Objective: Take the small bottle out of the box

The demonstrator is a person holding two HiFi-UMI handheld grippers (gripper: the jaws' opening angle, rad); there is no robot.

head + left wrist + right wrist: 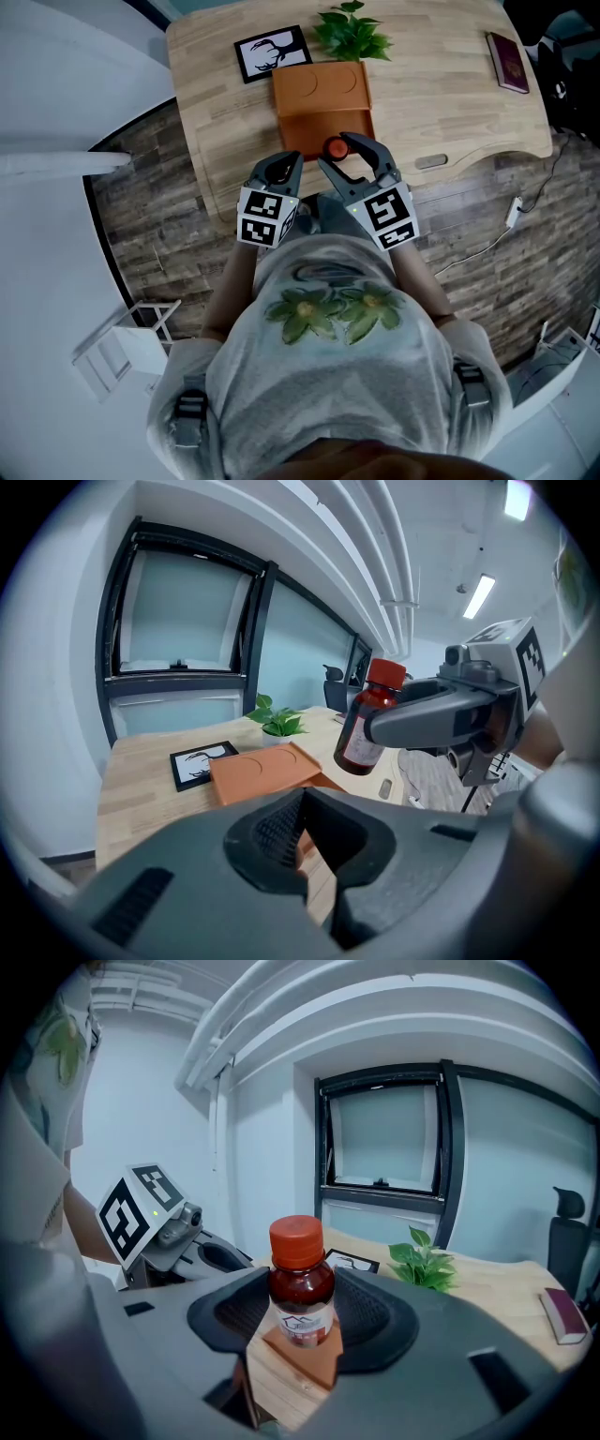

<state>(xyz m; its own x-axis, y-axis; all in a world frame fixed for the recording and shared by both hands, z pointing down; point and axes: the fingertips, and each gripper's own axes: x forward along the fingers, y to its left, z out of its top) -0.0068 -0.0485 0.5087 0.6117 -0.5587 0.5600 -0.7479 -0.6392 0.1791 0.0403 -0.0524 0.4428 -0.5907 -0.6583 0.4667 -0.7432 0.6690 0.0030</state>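
A small brown bottle (335, 148) with an orange cap hangs upright above the front of the open orange box (319, 92), and my right gripper (342, 154) is shut on its body. In the right gripper view the bottle (301, 1283) stands between the two pads, with the box (302, 1360) showing below it. My left gripper (282, 169) hovers just left of it at the table's near edge, jaws together with nothing in them. From the left gripper view (302, 829) I see the bottle (366, 726) held up at the right and the box (265, 772) beyond.
On the wooden table (225, 112) behind the box stand a framed deer picture (272, 52) and a small green plant (352, 33). A dark red book (507, 62) lies at the far right. Cables (511, 220) run over the floor on the right.
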